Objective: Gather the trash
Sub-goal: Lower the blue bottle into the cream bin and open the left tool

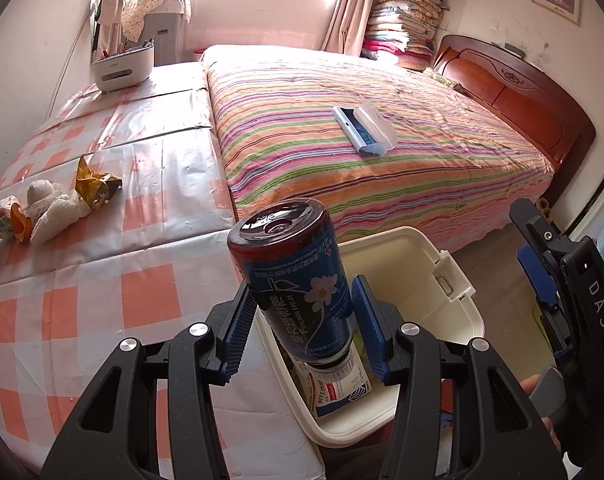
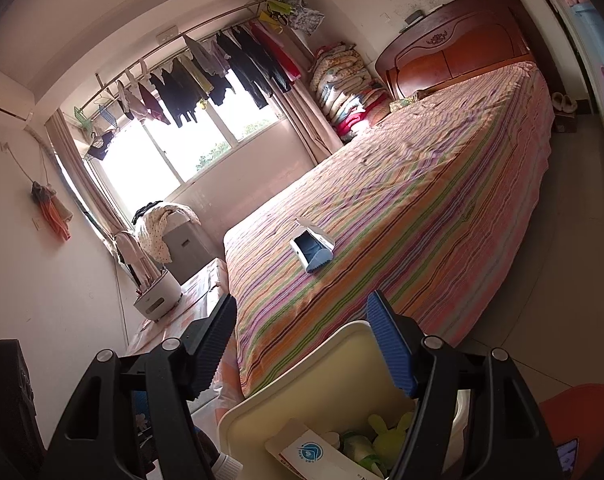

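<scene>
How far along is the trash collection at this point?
Done: the cream bin already holds a carton and other scraps. In hand: the left tool grips a dark bottle above the bin, not yet dropped; the right tool is open and empty. Left: a crumpled wrapper and wadded tissues on the checkered table.

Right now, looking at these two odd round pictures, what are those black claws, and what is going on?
No robot here: a person carries a hand-held claw in each hand, each with a wide-angle camera looking along its fingers. The left claw grips a dark drink bottle, upside down, over a cream bin that already holds a carton. The right claw is open and empty above that bin. More trash, a snack wrapper and wadded paper, waits on the checked table beside the striped bed.
</scene>
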Motion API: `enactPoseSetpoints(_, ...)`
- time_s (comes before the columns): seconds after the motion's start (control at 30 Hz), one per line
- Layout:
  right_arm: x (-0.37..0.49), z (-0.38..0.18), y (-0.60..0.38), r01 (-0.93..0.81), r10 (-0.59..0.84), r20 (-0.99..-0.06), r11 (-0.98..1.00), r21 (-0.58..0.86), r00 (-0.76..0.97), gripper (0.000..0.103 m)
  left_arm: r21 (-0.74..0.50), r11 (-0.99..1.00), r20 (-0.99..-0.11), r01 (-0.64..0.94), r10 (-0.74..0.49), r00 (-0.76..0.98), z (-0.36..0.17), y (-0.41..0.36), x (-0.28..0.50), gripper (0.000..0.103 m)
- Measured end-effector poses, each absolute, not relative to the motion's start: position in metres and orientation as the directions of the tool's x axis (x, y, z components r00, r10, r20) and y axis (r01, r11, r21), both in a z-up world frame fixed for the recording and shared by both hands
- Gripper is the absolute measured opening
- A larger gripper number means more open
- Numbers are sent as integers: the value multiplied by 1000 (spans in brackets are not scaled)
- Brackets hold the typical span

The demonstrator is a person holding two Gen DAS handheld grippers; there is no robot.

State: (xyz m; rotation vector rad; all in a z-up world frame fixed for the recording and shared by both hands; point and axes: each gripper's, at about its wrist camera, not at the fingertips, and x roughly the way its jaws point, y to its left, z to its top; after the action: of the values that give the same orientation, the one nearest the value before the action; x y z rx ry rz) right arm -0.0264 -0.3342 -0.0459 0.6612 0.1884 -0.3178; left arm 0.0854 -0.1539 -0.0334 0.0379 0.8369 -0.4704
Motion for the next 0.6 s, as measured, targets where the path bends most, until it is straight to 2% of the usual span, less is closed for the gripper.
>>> enactPoseSetpoints(0.6, -38, -49, -343, 348, -249, -243, 703, 621, 938, 66, -30, 883, -749, 468, -330, 575, -54, -189, 80, 48)
